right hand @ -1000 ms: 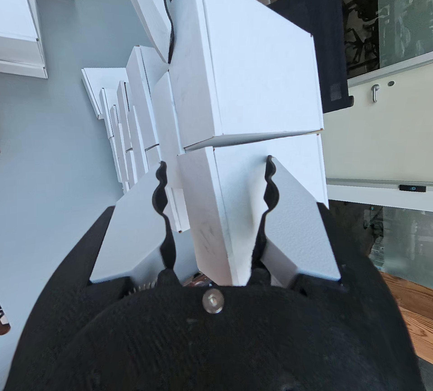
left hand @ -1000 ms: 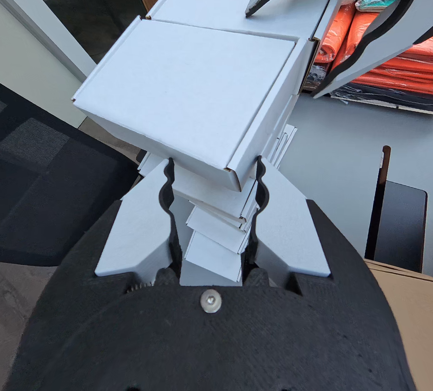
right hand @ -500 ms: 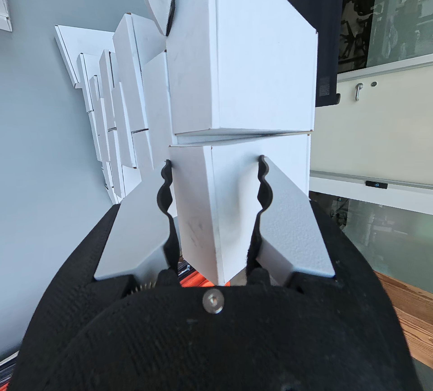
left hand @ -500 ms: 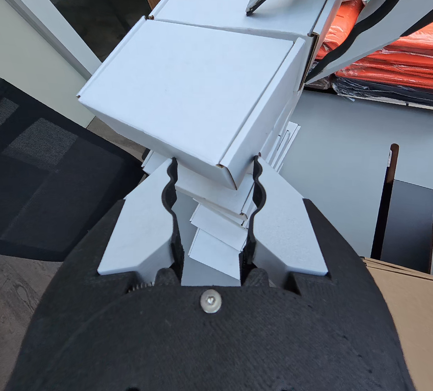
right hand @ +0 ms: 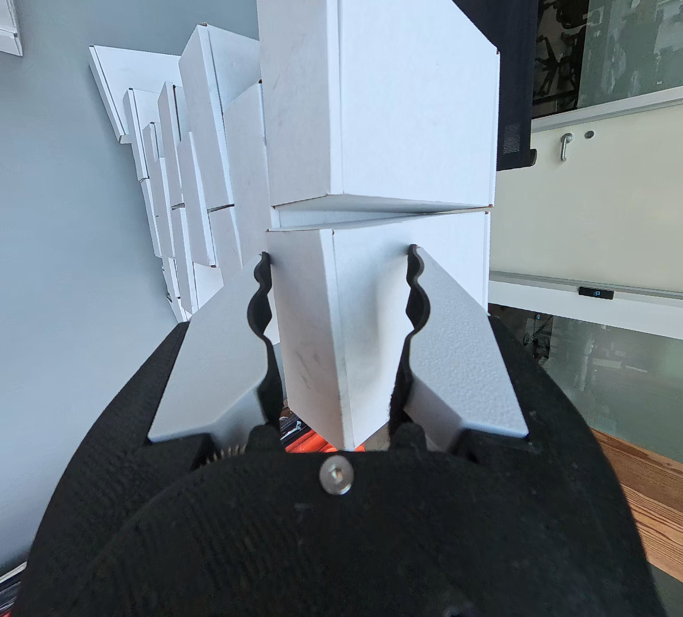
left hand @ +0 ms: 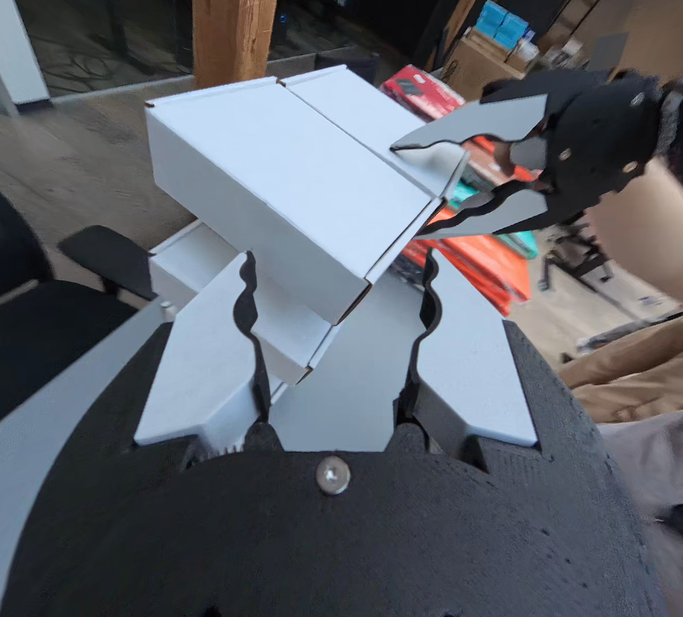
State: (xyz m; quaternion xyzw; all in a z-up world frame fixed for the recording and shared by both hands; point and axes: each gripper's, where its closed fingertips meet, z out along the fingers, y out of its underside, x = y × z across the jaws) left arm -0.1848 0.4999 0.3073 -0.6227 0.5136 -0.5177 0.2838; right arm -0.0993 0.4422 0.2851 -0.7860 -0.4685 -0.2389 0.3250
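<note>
A pale grey table [right hand: 66, 192] is running down the left of the right wrist view, with a wooden post [left hand: 236, 4] standing at the top of the left wrist view. The right gripper [right hand: 338, 255] is clamping one end of a white cardboard box [right hand: 373, 288] in the frame's centre. A second white box [right hand: 388, 81] is sitting against it, just above. More white boxes [right hand: 199, 170] are lying stacked at centre left. The left gripper [left hand: 338, 263] is hanging wide, holding nothing, below the boxes. Orange packets [left hand: 476, 266] are lying at the right.
</note>
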